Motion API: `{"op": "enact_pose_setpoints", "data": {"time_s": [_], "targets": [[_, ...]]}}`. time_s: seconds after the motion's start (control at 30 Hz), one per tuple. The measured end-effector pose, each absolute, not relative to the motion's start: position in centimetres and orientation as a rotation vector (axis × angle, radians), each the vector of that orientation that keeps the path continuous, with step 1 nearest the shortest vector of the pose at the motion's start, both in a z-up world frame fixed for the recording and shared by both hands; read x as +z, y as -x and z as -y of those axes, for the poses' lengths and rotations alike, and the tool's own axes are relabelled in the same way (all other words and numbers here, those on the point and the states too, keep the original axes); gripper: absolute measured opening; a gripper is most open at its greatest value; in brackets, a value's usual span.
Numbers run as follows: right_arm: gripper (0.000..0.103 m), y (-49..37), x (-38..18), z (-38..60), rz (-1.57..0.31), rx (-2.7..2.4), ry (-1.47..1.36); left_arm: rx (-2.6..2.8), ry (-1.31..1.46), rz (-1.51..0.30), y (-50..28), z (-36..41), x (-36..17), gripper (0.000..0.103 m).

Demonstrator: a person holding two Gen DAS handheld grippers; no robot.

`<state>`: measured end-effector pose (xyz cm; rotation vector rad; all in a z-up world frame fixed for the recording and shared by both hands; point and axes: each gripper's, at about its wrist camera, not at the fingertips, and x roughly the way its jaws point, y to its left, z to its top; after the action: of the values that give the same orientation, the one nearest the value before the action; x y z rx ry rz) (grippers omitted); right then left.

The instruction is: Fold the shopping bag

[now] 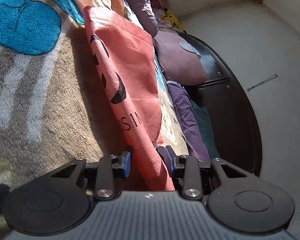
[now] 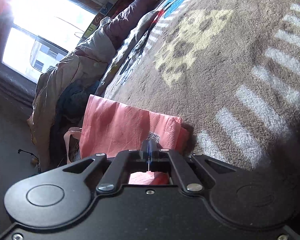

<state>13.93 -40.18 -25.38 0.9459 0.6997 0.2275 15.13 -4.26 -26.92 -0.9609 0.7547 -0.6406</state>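
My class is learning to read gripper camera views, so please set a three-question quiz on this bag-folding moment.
1. True or false: the jaws of the right gripper stand wide open.
2. What sits between the jaws of the left gripper?
3. The shopping bag is: A blue, B pink, C green.
Key: 1 false, they are shut; 2 the shopping bag; 3 B.
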Motion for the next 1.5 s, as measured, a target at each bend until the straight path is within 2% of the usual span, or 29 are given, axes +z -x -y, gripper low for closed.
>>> {"op": "enact_pose_setpoints", "data": {"time_s": [0.03,0.13,0.37,0.53,0.6,0.7,0.8,0.83,0.9,1.0,1.1,1.3,1.4,1.5], "targets": [[0.0,-13.8,-25.2,39.8,-0.705,0.229,-0.933,-0.652,0.954,-0.755,-15.5,4.2,-26.9,0.014],[0.0,-14.2,-23.9,38.2,-0.76,0.262,-0.848,-0.692,0.843,-0.805,-17.1,2.8,-25.4,0.012],[0.003,-15.2,-19.5,29.7,-0.801,0.434,-0.263,-0.776,0.575,-0.949,-21.0,-3.6,-22.5,0.012],[0.003,-15.7,-19.8,25.1,-0.814,0.507,-0.069,-0.733,0.481,-0.979,-22.1,-5.6,-22.3,0.015],[0.003,-15.9,-19.9,24.9,-0.812,0.517,-0.063,-0.685,0.374,-0.924,-21.3,-5.1,-21.7,0.016],[0.003,-16.4,-20.1,25.1,-0.819,0.512,-0.092,-0.56,0.092,-0.783,-18.1,-2.2,-19.5,0.026],[0.002,-16.3,-20.5,25.5,-0.805,0.5,-0.107,-0.418,-0.251,-0.542,-13.4,1.7,-18.0,0.027],[0.002,-16.2,-20.7,25.8,-0.801,0.495,-0.126,-0.422,-0.262,-0.47,-12.0,2.0,-17.8,0.027],[0.002,-16.1,-20.8,26.0,-0.796,0.489,-0.151,-0.493,-0.205,-0.439,-10.9,2.0,-17.8,0.027],[0.002,-15.7,-20.8,25.7,-0.781,0.483,-0.131,-0.545,-0.225,-0.594,-12.0,3.1,-20.7,0.028],[0.002,-15.3,-20.6,25.5,-0.781,0.48,-0.121,-0.568,-0.153,-0.528,-11.8,2.0,-22.2,0.028],[0.003,-15.3,-18.6,23.3,-0.699,0.504,0.034,-0.62,-0.168,-0.597,-13.0,2.0,-21.4,0.028],[0.002,-16.5,-20.1,22.5,-0.766,0.517,0.071,-0.661,-0.168,-0.653,-14.8,1.3,-20.5,0.028],[0.002,-16.3,-20.4,23.0,-0.753,0.516,0.038,-0.65,-0.276,-0.613,-17.1,1.0,-20.5,0.028]]}}
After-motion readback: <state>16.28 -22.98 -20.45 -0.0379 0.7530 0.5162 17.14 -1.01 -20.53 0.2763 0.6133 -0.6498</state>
